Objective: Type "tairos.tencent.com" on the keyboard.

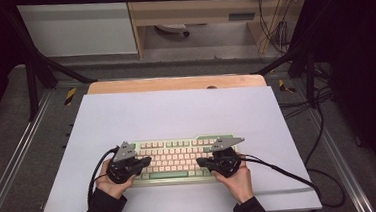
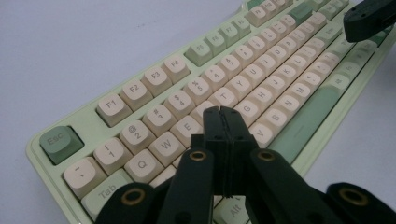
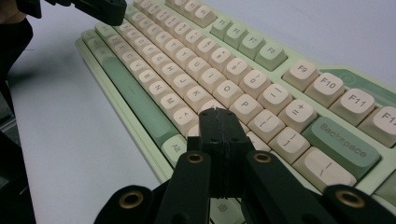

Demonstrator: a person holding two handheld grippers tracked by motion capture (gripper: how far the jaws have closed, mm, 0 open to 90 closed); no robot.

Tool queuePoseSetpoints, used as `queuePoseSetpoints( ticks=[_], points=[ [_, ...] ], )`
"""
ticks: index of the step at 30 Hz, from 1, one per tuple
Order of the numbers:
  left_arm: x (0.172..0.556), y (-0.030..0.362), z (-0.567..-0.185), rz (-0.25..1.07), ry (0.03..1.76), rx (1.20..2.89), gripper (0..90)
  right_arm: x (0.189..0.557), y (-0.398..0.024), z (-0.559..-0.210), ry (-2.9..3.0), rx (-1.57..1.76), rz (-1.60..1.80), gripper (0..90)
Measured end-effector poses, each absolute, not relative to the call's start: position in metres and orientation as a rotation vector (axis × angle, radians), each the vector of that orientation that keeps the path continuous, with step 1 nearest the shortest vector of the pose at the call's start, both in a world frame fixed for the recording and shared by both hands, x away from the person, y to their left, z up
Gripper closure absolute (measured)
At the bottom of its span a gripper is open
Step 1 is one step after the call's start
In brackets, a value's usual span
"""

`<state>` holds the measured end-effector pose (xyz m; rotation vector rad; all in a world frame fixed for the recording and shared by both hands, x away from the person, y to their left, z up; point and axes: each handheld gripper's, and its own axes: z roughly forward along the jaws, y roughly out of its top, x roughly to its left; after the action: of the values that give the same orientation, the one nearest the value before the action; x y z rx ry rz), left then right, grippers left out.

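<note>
Over the keyboard, both tongs press together; close views reveal key legends.

- My table shows a strip of bare wood along its far edge.
- A large white sheet lies flat on it and covers nearly the whole top, down to the near edge by my sleeves.
- A pale green keyboard with cream keys lies directly on the sheet, toward my side and about centred left to right, its long side parallel to the near edge.
- The sheet around it is bare.
</note>
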<state>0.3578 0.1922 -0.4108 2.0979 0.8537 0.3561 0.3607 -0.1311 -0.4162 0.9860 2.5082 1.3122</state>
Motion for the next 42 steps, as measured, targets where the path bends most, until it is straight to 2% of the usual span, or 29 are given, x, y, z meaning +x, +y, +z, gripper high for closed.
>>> queuePoseSetpoints(
  ticks=[18, 42],
  points=[
    [0.378, 0.182, -0.417, 0.370, 0.910, 2.108, 89.8, 0.361, -0.131, -0.416, 2.512, 0.980, 1.316, 90.0],
    [0.381, 0.179, -0.428, 0.372, 0.907, 2.127, 89.7, 0.361, -0.131, -0.416, 2.514, 0.980, 1.314, 90.0]
  ],
)
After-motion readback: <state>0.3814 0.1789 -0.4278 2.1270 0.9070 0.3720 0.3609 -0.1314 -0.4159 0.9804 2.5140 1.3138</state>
